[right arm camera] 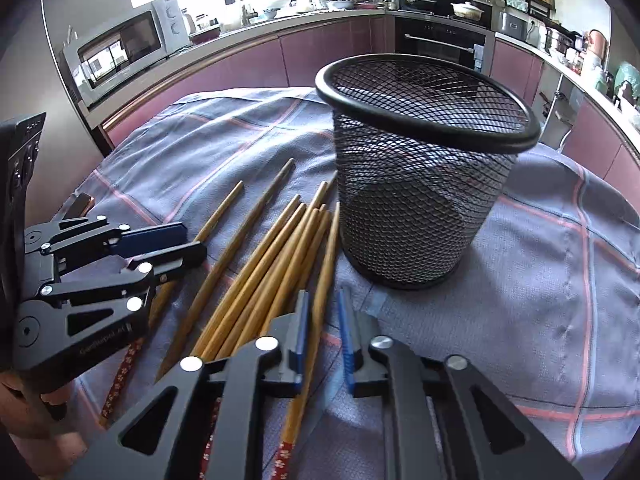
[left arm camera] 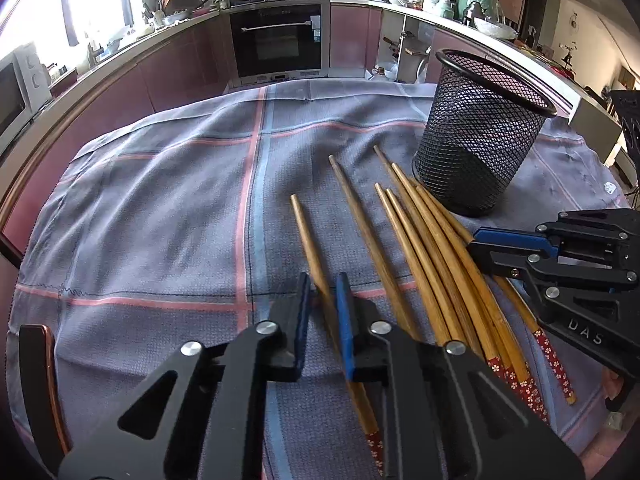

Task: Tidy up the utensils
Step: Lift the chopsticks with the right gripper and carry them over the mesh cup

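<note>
1. A kitchen with an oven [left arm camera: 276, 36], a microwave [right arm camera: 124, 44] and plum-coloured cabinets surrounds a table under a grey checked cloth [left arm camera: 160, 200].
2. The chopsticks [left arm camera: 432, 248] lie flat on that cloth, thin tips toward the oven and red flowered ends toward the person, so each stick runs roughly along the line the grippers point.
3. Most are bunched together just beside the foot of an upright black mesh cup [right arm camera: 420, 184], which looks empty. One stick [left arm camera: 308, 248] lies apart on the left of the bunch.
4. The left gripper [left arm camera: 323, 320] is clenched on that lone stick, which runs straight through between its blue pads about mid-length.
5. The right gripper [right arm camera: 323, 328] is clenched on the stick at the bunch's right edge [right arm camera: 326, 256], the one nearest the cup.
6. Both sticks appear to rest on the cloth, not yet lifted.
7. The cup stands ahead and to the right of both hands, with the right one nearer. My judgement: each stick must be tipped upright before it can drop in.
</note>
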